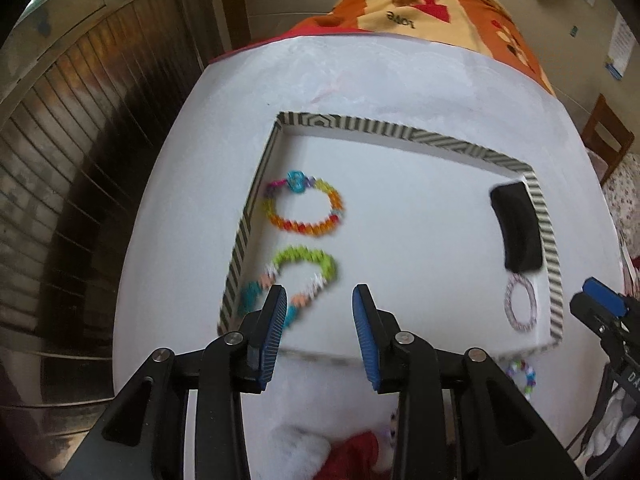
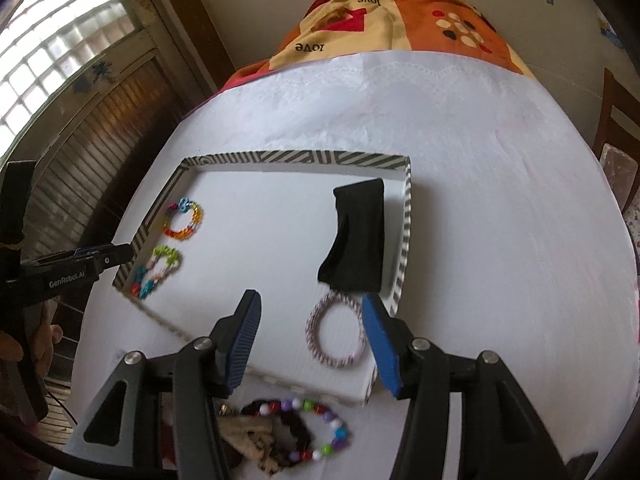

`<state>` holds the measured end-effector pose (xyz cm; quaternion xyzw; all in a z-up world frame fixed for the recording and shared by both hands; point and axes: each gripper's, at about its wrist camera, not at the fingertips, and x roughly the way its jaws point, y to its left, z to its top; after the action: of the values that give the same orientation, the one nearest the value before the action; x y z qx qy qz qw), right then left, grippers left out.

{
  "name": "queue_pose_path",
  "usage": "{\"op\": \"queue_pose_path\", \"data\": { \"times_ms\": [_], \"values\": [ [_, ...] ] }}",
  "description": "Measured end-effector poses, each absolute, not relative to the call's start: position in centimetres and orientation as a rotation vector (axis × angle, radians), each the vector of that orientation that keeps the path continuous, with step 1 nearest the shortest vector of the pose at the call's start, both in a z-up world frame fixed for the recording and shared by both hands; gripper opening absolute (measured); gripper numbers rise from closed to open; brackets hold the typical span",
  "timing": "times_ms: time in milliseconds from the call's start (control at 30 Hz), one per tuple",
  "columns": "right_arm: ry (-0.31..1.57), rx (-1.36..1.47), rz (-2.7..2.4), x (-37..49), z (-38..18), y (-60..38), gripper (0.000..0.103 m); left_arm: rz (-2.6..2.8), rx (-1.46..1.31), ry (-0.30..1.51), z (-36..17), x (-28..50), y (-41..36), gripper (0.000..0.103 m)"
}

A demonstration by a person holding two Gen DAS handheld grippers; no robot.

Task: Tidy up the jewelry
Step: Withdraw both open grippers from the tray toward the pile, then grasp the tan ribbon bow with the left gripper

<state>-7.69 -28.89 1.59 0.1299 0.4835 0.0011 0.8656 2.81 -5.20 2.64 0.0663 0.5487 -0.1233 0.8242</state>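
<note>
Both grippers hang empty over a shallow striped tray (image 2: 404, 248) on a white table. The left gripper (image 1: 320, 304) and right gripper (image 2: 310, 320) have jaws apart, gripping nothing. Four pieces already lie inside. For the next pick, approach the beaded bracelet (image 2: 316, 428) outside the tray's near edge, pinching one side.
</note>
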Motion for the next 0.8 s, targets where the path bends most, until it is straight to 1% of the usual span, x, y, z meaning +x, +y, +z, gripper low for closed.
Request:
{"op": "queue_pose_path", "data": {
  "times_ms": [300, 733, 800],
  "values": [
    [1.028, 0.268, -0.005, -11.9, 1.4, -27.6, 0.056, -0.319, 0.118, 1.182, 3.1, -1.3, -4.1, 0.015],
    [1.114, 0.275, 0.045, -16.8, -1.5, -25.4, 0.057, -0.428, 0.106, 1.281, 1.0, -5.5, -4.0, 0.015],
    [1.124, 0.287, 0.038, -17.3, -1.9, -25.5, 0.057, -0.467, 0.099, 1.301, 0.8, -6.3, -4.5, 0.016]
  ]
}}
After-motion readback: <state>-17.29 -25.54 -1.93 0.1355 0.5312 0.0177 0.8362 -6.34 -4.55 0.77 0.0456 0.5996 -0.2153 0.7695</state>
